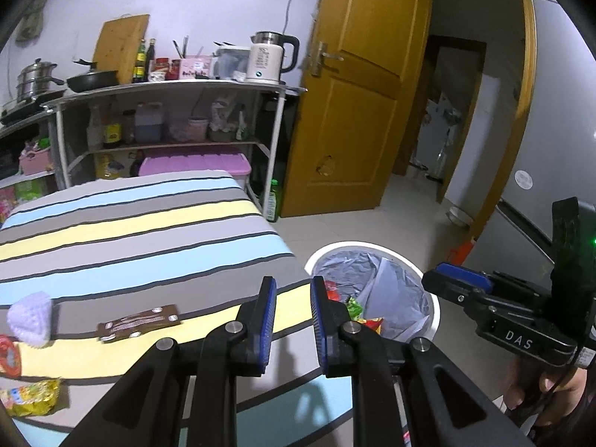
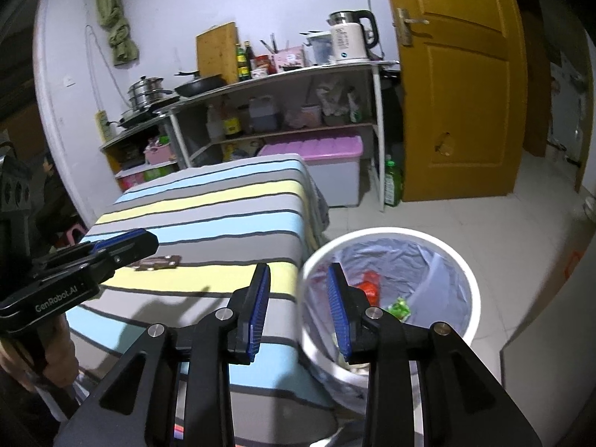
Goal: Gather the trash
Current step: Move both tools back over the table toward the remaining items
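A white trash bin (image 1: 432, 313) with a grey liner stands on the floor beside the striped table (image 1: 141, 231); red and green wrappers (image 2: 372, 287) lie inside it. On the table lie a brown wrapper (image 1: 139, 322), a yellow packet (image 1: 31, 396), a red wrapper (image 1: 7, 354) and a white knitted piece (image 1: 31, 318). My left gripper (image 1: 293, 316) is open and empty above the table's right edge. My right gripper (image 2: 298, 303) is open and empty over the bin's left rim; it also shows in the left wrist view (image 1: 462, 279).
A shelf unit (image 1: 167, 119) with a kettle, pans and bottles stands behind the table. A purple-lidded box (image 2: 320, 149) and a green bottle (image 2: 393, 182) sit by it. A brown door (image 1: 357, 93) stands open onto a tiled floor.
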`<state>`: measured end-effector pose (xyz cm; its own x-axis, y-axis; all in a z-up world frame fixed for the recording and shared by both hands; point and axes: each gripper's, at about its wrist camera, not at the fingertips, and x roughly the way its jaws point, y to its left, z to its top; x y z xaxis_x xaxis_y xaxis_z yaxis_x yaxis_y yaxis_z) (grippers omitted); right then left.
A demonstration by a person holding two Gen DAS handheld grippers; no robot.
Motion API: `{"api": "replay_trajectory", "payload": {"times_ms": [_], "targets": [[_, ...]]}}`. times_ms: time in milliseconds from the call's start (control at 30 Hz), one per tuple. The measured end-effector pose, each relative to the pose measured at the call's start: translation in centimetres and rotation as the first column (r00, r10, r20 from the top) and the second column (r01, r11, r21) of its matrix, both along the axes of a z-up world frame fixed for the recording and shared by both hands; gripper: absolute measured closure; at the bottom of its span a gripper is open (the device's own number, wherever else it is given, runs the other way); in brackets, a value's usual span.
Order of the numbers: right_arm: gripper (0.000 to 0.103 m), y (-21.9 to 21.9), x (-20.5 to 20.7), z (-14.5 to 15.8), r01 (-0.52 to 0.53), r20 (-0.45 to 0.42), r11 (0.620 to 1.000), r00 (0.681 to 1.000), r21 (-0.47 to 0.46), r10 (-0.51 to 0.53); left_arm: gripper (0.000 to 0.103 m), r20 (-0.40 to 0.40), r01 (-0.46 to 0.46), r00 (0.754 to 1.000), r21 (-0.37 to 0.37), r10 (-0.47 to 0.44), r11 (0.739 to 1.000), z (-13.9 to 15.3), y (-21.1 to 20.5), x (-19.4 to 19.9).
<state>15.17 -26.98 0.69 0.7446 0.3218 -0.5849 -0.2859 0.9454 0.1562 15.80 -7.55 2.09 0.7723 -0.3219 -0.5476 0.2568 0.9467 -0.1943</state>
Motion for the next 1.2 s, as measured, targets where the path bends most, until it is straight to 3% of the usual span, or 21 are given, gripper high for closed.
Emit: {"api": "replay_trajectory", "payload": {"times_ms": [600, 800, 1200], "targets": [[0.07, 6.3, -2.7, 0.9, -0.158, 0.027, 0.987, 0.987, -0.014, 0.158, 0.085, 0.05, -0.135, 0.99, -0.01, 0.135, 0.991, 1.6, 6.7, -5.6], [0.065, 8.1, -3.5, 0.8, -0.209, 0.028, 0.978, 0.977, -0.013, 0.21, 0.085, 0.057, -0.183, 0.981, -0.019, 0.184, 0.983, 1.8, 8.9, -7.4], [0.064, 11.1, -4.5, 0.5, -0.281, 0.028, 0.96, 0.959, -0.012, 0.281, 0.077, 0.055, -0.267, 0.962, -0.015, 0.267, 0.964, 1.2, 13.2, -10.0]]}}
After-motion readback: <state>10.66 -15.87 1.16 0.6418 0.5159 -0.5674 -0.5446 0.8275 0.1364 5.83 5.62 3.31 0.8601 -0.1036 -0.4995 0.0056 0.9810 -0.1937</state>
